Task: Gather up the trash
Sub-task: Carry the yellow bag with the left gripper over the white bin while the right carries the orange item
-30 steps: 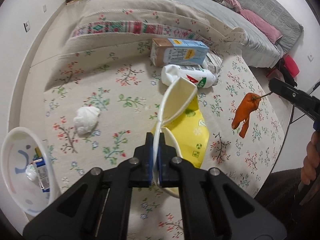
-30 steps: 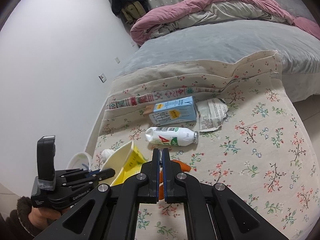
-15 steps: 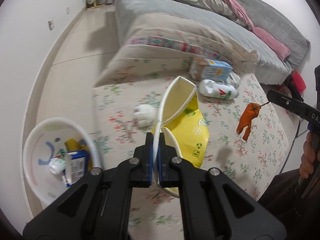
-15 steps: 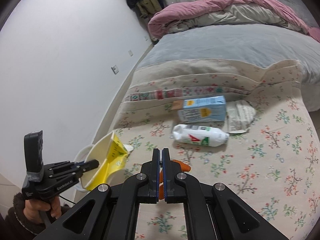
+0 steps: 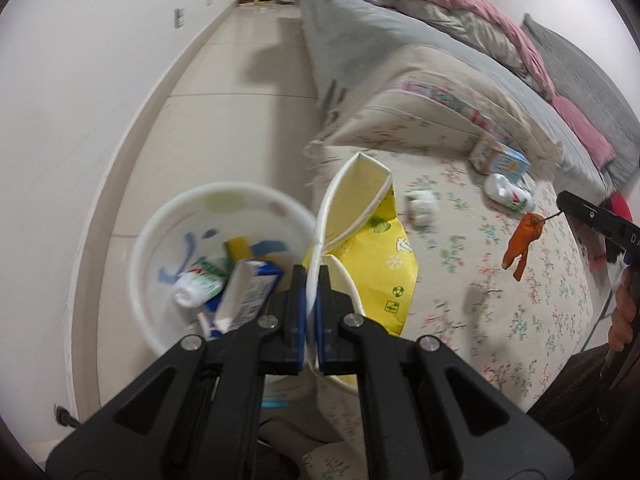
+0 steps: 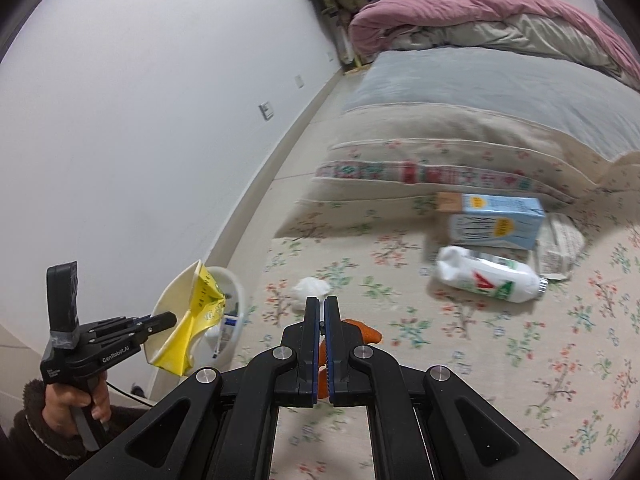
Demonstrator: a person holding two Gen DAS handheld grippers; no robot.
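Yellow and cream, the crushed paper carton (image 5: pixel 360 236) is pinched at its flattened rim between the 2 fingers of the left gripper (image 5: pixel 313 292), hanging just beside the white trash bin (image 5: pixel 160 248), whose rim sits at 9 o'clock from the fingers in the left wrist view. Inside the bin lie a small blue-and-white carton (image 5: pixel 246 296) and a crumpled white bottle (image 5: pixel 198 288). In the right wrist view the same carton (image 6: pixel 192 320) hangs over the bin (image 6: pixel 236 288) at 9 o'clock.

The right gripper (image 6: pixel 322 324) has its fingers pressed together on an orange peel (image 6: pixel 360 332), which dangles from the fingertips above the floral cloth (image 6: pixel 520 340); the left wrist view shows the peel (image 5: pixel 524 244) hanging at 3 o'clock.

On the cloth remain a white tissue wad (image 6: pixel 310 288) at 12 o'clock from the right fingers, and at 2 o'clock a white plastic bottle (image 6: pixel 488 276) lying on its side, a light blue milk carton (image 6: pixel 496 222) just behind it, and a crumpled paper wrapper (image 6: pixel 560 244) beside both. A bed with a pink quilt (image 6: pixel 500 16) stands behind.
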